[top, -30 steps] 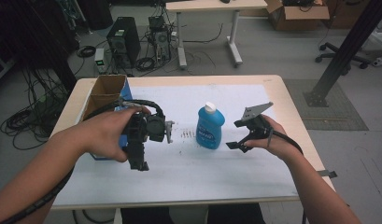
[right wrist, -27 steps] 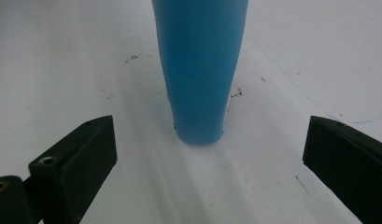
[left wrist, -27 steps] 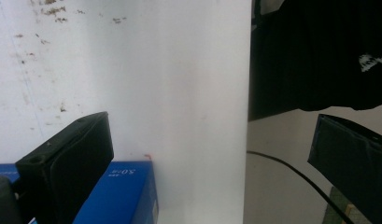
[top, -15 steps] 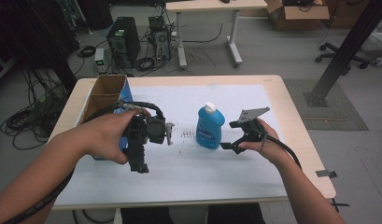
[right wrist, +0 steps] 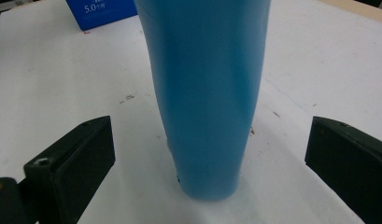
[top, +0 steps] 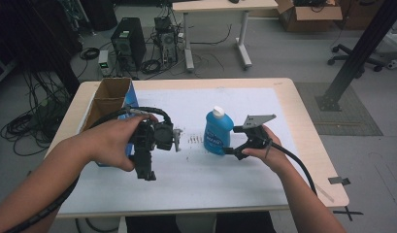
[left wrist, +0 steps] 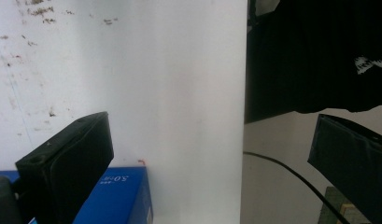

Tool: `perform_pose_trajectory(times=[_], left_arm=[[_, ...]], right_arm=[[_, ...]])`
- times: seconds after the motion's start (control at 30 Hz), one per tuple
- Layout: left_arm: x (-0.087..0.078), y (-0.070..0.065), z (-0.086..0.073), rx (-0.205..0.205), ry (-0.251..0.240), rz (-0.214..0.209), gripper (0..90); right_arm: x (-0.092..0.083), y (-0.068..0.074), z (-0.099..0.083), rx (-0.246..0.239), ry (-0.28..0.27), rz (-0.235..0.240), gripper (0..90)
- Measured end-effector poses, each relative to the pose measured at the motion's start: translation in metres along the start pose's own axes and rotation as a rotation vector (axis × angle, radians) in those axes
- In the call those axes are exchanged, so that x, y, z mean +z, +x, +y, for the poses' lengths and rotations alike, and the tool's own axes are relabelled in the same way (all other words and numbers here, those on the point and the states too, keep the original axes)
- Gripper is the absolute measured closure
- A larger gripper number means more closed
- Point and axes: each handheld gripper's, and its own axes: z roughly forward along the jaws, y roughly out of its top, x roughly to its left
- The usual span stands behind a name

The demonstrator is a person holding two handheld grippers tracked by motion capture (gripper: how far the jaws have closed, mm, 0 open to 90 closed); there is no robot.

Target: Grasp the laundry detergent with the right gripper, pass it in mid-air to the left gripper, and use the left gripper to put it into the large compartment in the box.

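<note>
We see a table (top: 303, 121) covered with a white sheet, and a person working over it with a hand-held gripper in each hand. Near the middle stands a blue bottle (top: 217, 133) with a white cap, upright on the sheet.

The right gripper (top: 231, 151) sits just to the right of the bottle, low by its base. In the right gripper view its two black jaws are spread wide, one on each side of the bottle (right wrist: 208, 98), with a clear gap on both sides and nothing yet touching. The bottle fills the space between them, a little nearer the left jaw.

The left gripper (top: 148, 171) is held above the sheet, well apart from the bottle, pointing down toward the near edge of the table. In the left gripper view its jaws are also apart and hold nothing; below them we see the corner of a blue box (left wrist: 118, 196). The same blue box (top: 130, 99), open at the top, stands at the table's left side.

We judge the step in hand to be grasping the bottle with the right gripper. To do it well, we would centre the jaws so both pads meet the body together, push in a little deeper so they close on the wide lower body rather than its edge, and close gently, since a smooth plastic bottle may squeeze in, slip or tip if pushed from one side.
</note>
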Motion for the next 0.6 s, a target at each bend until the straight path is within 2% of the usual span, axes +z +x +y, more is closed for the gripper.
perform_pose_trajectory(times=[0.6], left_arm=[[0.002, 0.000, 0.000, 0.000, -0.005, 0.001, 0.2]], right_arm=[[0.014, 0.004, 0.000, 0.020, -0.060, 0.010, 1.4]])
